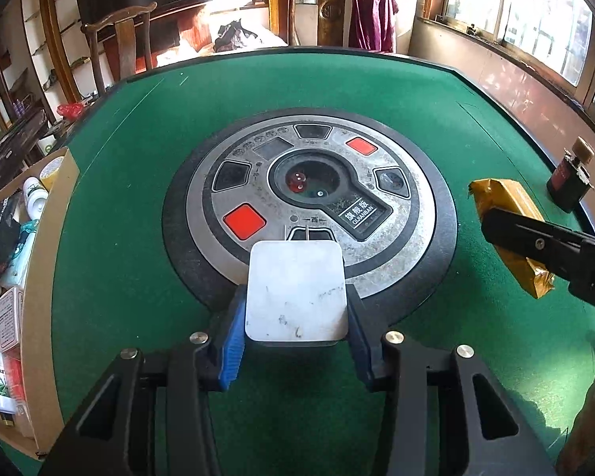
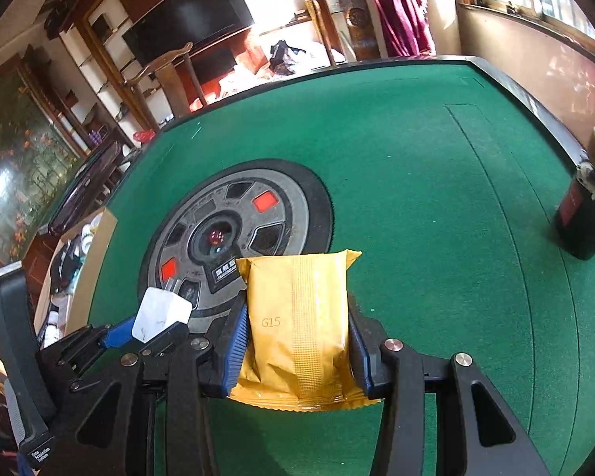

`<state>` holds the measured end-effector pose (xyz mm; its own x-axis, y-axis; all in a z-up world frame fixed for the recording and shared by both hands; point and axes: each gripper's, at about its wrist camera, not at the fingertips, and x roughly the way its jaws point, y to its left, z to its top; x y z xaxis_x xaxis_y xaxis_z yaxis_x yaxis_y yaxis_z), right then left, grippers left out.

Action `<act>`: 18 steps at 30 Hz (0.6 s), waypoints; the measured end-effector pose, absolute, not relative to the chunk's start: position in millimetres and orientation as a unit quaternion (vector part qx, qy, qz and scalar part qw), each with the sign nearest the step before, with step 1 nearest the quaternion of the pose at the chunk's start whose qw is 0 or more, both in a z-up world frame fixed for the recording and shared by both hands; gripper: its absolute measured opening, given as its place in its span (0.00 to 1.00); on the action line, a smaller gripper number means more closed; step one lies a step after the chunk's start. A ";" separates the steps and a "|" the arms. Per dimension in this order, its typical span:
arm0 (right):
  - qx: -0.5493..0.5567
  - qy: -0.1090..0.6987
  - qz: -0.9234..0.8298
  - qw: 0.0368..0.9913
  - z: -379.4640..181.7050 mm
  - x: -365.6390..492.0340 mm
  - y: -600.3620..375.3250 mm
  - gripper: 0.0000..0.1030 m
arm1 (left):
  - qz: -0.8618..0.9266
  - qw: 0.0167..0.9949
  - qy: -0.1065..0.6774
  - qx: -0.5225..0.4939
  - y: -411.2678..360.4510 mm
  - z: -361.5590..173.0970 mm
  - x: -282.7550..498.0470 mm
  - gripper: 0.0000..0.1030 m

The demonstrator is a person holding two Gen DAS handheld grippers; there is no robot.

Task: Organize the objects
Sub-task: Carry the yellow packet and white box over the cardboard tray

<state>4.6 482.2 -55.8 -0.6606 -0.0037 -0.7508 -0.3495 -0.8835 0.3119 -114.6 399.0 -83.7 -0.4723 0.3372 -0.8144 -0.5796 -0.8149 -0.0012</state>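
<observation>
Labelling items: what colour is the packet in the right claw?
Yellow-gold packet, printed G15; clearest in the right wrist view.

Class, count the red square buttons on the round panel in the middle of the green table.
2. One red button sits on the round panel's near left, close to the held white charger; the other red button sits on its far right. None seems hidden.

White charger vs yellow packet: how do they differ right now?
The white charger is a hard, smooth, square block with prongs at its far end; the yellow packet is a soft, crinkled foil pouch with crimped ends, printed G15. The charger sits in the left gripper, the packet in the right gripper. The packet looks longer, reaching past the fingers at both ends. Shared: each is clamped between blue pads above the green table.
</observation>
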 end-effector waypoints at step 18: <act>-0.415 0.157 0.891 0.098 -60.5 -3.0 452.2 0.46 | 0.855 0.292 0.115 -0.413 382.5 -70.4 -108.0 0.42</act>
